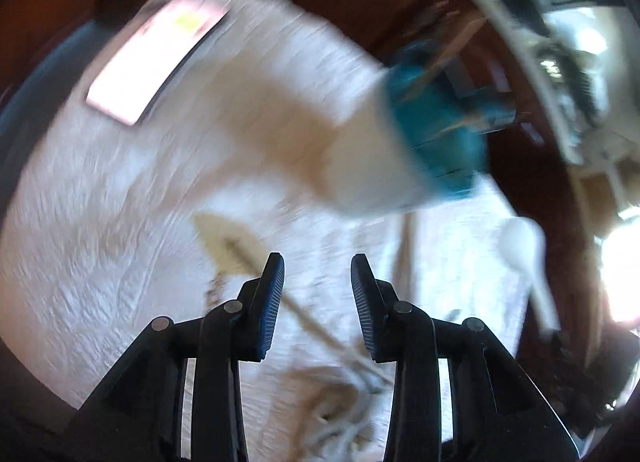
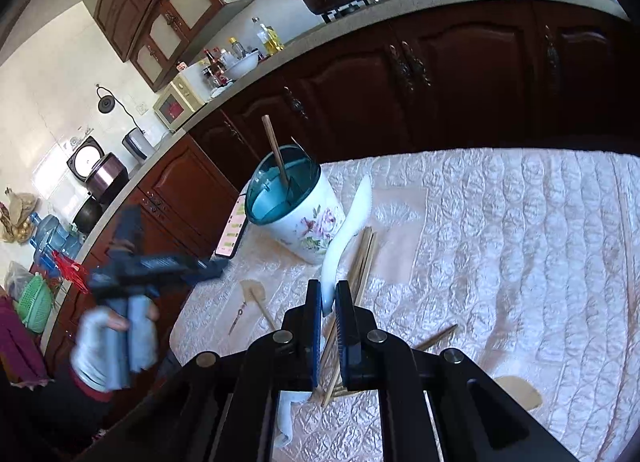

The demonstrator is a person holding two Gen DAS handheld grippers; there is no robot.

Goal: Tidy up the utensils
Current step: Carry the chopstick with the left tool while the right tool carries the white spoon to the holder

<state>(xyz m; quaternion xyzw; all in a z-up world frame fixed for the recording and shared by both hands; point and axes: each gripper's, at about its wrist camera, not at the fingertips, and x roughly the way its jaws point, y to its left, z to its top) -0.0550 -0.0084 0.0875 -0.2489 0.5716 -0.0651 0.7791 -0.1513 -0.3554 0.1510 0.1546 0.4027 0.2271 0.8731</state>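
Item: my right hand-held gripper (image 2: 329, 298) — clamped on white spoon (image 2: 352, 218), frame centre. Risk — slippery handle pivots, misses holder (image 2: 298, 214).

1. Utensil holder (image 2: 298, 208): white, floral print, teal rim and interior; upright on the quilted cloth, one wooden chopstick (image 2: 275, 156) leaning inside.
2. White ceramic spoon (image 2: 348, 222): raised, handle end clamped.
3. Loose chopsticks (image 2: 366, 258): wooden bundle on the cloth just beside the holder.
4. Wooden spoon (image 2: 254, 294): flat on the cloth, near its left edge.
5. Second wooden spoon (image 2: 520, 388): flat, lower right.
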